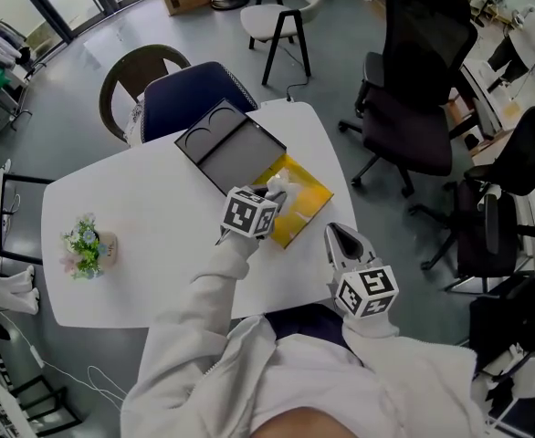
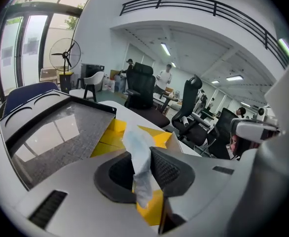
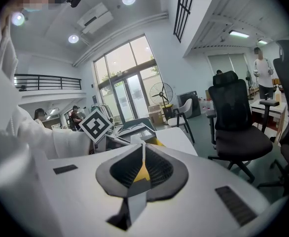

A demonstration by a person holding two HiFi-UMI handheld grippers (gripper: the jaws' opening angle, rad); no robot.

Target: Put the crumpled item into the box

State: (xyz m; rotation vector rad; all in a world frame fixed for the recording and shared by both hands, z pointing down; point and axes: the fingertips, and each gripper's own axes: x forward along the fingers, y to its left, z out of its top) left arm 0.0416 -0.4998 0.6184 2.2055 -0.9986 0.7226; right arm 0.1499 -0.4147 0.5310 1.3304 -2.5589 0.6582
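Tissue (image 2: 137, 144) apparently pinched by left tool (image 2: 141, 155).

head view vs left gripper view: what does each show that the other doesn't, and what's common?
Head view only: the small potted plant on the white table, and the marker cube on the left tongs, seen from above.
Left gripper view only: the standing fan, the balcony railing overhead, and the pads pinching the crumpled tissue up close.
Both: that tissue in the left tongs, the yellow box beyond it, and the dark tray next to the box.
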